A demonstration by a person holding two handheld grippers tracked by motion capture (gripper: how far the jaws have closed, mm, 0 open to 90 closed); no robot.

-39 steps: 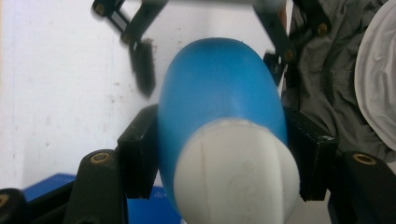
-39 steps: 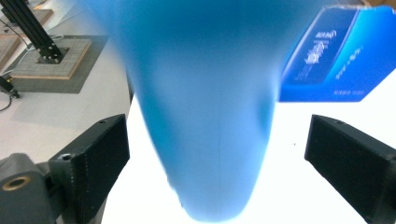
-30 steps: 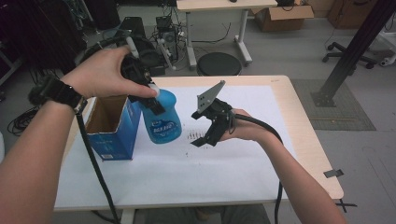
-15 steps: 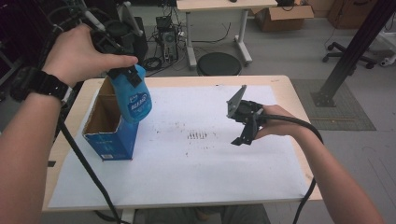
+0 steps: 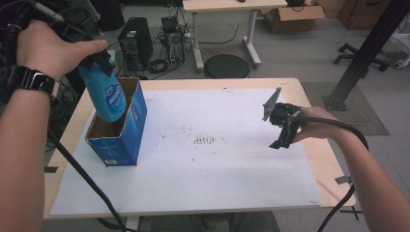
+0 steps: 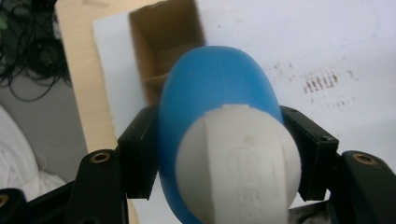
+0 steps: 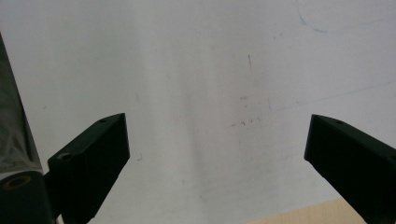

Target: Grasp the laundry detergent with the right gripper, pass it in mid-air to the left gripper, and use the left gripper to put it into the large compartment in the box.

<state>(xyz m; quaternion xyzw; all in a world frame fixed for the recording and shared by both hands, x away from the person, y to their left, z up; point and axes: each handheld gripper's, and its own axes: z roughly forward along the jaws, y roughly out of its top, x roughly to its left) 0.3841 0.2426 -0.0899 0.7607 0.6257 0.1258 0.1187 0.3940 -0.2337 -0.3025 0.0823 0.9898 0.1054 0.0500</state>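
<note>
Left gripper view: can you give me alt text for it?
The left gripper, its black jaws shut on a blue bottle with a white cap, holds it above the open cardboard box on the white table sheet.

I work at a light wooden table (image 5: 316, 159) covered by a white sheet (image 5: 217, 169) in what looks like a lab or office workroom. Beyond it on the grey floor (image 5: 300, 53) stand a black computer tower (image 5: 137, 41) amid tangled cables (image 5: 169, 58), a round black stool (image 5: 226, 66), a second desk (image 5: 227, 6) on white legs, an open cardboard carton (image 5: 290, 17) and an office chair's wheeled base (image 5: 358, 50).
</note>
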